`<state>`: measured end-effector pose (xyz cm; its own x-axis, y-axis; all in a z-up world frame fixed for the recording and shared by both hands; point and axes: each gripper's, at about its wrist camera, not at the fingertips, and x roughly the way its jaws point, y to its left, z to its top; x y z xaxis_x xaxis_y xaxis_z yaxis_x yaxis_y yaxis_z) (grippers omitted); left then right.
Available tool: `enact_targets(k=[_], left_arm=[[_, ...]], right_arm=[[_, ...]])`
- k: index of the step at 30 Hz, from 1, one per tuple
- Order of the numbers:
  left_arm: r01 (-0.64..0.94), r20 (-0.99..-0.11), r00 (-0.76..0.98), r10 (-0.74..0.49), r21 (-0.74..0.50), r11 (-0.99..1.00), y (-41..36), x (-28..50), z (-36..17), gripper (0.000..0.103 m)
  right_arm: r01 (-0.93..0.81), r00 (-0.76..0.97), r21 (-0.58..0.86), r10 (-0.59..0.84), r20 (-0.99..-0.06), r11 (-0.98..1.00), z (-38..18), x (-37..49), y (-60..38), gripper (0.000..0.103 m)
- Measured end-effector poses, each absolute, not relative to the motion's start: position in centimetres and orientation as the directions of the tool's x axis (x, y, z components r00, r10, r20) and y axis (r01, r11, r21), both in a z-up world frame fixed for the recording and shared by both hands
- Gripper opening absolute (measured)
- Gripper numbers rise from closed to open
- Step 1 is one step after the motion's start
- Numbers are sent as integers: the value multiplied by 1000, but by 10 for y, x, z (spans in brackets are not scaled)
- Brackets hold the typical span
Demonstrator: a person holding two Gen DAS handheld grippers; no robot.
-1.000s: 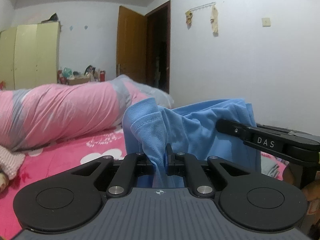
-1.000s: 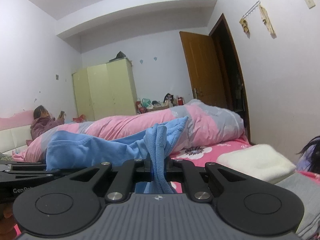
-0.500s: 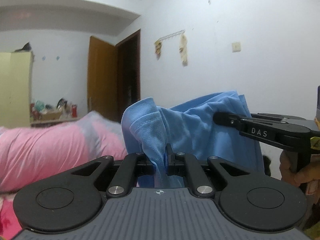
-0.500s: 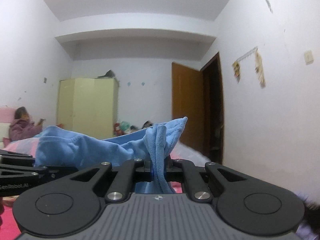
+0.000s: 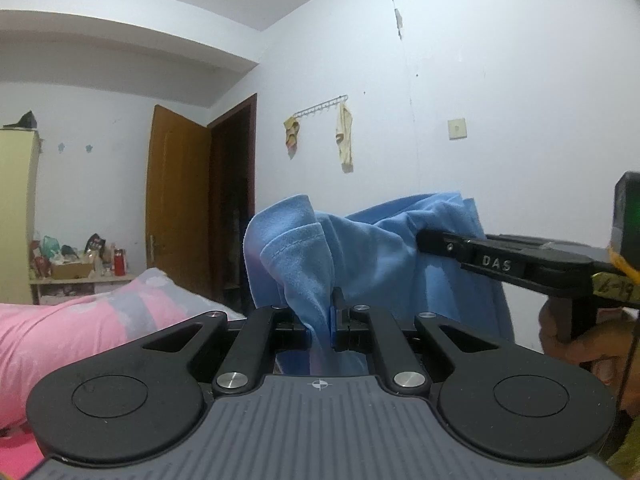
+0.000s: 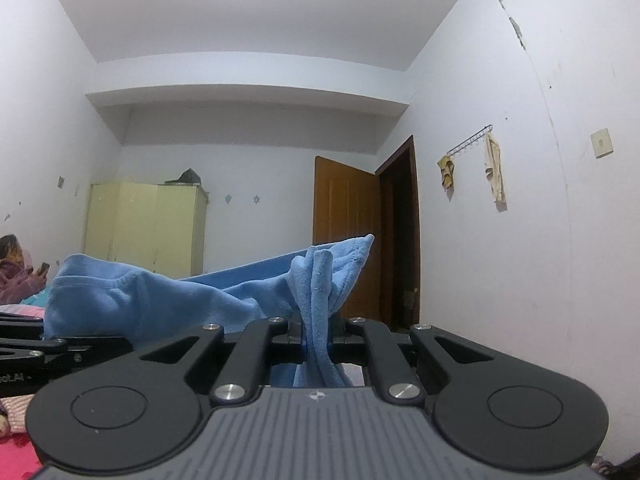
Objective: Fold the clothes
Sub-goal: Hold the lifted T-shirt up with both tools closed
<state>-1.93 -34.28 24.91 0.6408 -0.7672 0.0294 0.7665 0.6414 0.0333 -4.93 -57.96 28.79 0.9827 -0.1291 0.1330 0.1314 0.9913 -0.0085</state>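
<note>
A light blue garment (image 5: 372, 256) hangs in the air between both grippers, held up level. My left gripper (image 5: 323, 326) is shut on a bunched hem of it. In the left wrist view the right gripper (image 5: 430, 240) reaches in from the right, clamped on the garment's far edge, with a hand (image 5: 576, 344) on its grip. In the right wrist view my right gripper (image 6: 318, 332) is shut on a gathered fold of the blue garment (image 6: 168, 300), which stretches left to the left gripper's black body (image 6: 60, 350).
A bed with a pink and grey duvet (image 5: 80, 332) lies low on the left. A brown door (image 5: 178, 208) stands open at the back beside a yellow wardrobe (image 6: 148, 228). A person (image 6: 16, 268) sits at the far left. A white wall (image 6: 540, 260) is close on the right.
Both grippers have risen with the blue garment still clamped. The bed has sunk low in both views and more wall and ceiling show. The garment now spans higher between them.
</note>
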Motion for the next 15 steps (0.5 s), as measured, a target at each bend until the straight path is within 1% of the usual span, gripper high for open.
enact_targets(k=[5,8,15], left_arm=[[784,18,621,-784,6,621,-361,1,236,6],[794,7,608,-794,11,608,-374,13,226,6],[813,-64,579,-813,-30,581,-402,45,199,6]], right_arm=[[130,982,19,-132,136,991,271,-16,-611,8],[132,981,22,-134,142,991,258,-6,-626,8],[139,983,53,-144,116,989,223,16,-664,8]])
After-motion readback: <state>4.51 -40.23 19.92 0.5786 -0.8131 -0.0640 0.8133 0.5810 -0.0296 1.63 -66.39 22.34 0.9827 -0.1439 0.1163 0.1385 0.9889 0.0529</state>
